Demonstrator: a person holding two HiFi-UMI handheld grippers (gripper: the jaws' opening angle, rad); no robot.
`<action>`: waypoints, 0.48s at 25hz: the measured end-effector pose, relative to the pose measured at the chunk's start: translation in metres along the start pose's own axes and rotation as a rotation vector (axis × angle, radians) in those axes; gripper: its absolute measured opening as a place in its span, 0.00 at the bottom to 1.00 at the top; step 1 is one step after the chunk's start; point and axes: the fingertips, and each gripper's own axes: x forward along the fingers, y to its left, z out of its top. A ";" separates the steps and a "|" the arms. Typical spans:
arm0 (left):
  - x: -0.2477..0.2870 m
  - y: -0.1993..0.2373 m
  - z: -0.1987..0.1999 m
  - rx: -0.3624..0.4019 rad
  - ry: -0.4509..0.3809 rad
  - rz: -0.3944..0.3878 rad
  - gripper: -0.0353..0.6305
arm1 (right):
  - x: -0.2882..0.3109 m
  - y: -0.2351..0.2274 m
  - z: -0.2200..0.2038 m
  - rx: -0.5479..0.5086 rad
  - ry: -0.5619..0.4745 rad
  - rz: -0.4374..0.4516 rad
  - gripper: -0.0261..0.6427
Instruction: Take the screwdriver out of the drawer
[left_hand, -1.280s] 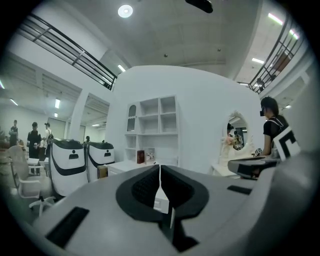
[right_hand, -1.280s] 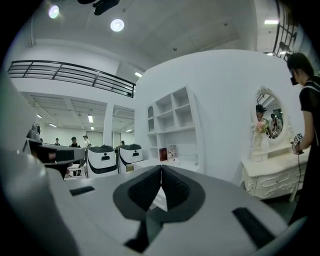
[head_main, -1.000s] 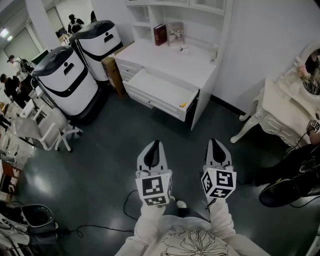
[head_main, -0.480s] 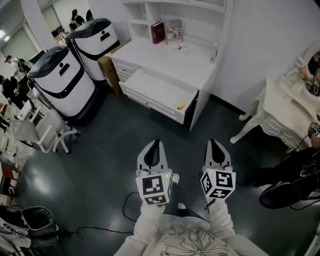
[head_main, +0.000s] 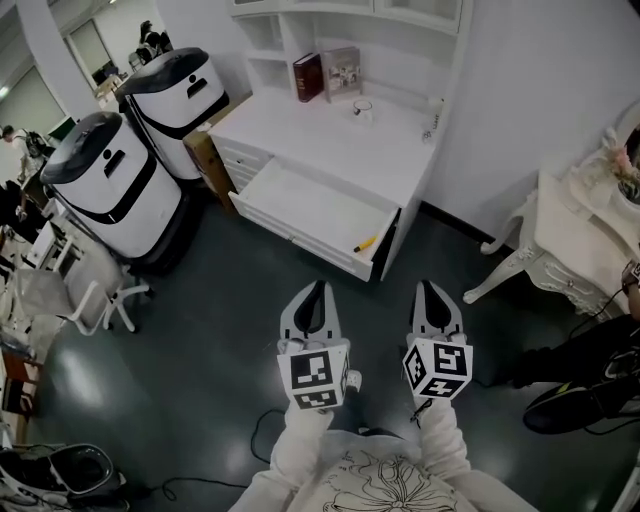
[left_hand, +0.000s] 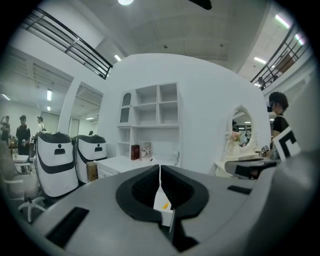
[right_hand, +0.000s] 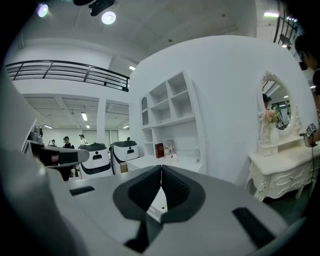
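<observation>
Head view: the drawer (head_main: 300, 205) stands open, the screwdriver (head_main: 365, 243) untouched inside; your left gripper (head_main: 317, 290) and right gripper (head_main: 429, 288) are clenched, empty, well short.

I can read no word, brand or number anywhere here. The cube (head_main: 314, 377) on my left tool (head_main: 318, 290) and its twin on my right tool (head_main: 429, 289) bear only black-and-white square patterns, not letters. The covers of the red book (head_main: 308, 77) and the pale book (head_main: 343, 71) standing on the tabletop (head_main: 330, 140) are too small to read.
</observation>
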 end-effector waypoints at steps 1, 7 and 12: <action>0.012 0.003 0.003 -0.001 -0.003 -0.005 0.07 | 0.011 -0.001 0.002 -0.002 0.000 -0.002 0.04; 0.074 0.025 0.017 0.010 -0.009 -0.040 0.07 | 0.073 0.000 0.018 -0.009 -0.012 -0.015 0.04; 0.111 0.035 0.016 0.008 0.006 -0.061 0.07 | 0.107 -0.001 0.018 -0.011 -0.002 -0.024 0.04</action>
